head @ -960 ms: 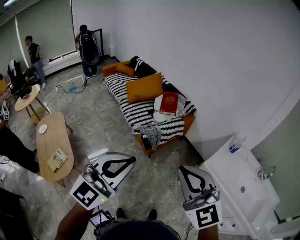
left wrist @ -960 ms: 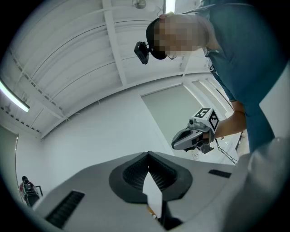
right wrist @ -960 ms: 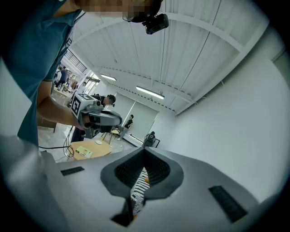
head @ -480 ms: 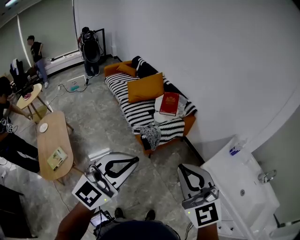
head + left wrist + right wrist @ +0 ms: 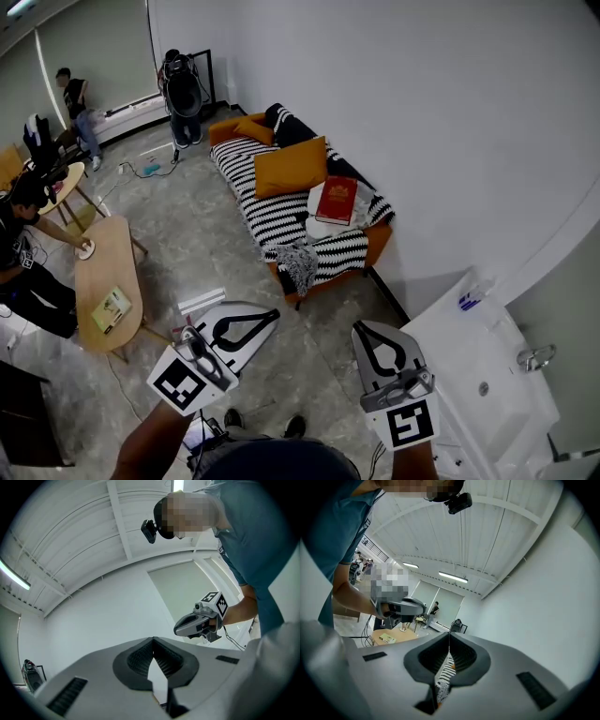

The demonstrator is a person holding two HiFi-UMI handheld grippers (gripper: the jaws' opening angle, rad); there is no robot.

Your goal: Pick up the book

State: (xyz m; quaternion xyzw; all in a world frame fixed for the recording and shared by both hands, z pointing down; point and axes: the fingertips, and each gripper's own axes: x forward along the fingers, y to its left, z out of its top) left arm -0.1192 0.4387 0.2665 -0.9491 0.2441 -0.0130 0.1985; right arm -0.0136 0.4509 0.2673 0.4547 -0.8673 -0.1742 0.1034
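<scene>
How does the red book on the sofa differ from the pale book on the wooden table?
The red book has a dark red cover; the pale book is yellowish green. The red book rests on a white cushion on the striped sofa; the pale book lies directly on the wooden table. Both are closed and lie cover up.

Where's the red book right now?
In the head view, the red book lies on a white cushion at the right end of the striped sofa, beside the orange pillow.
</scene>
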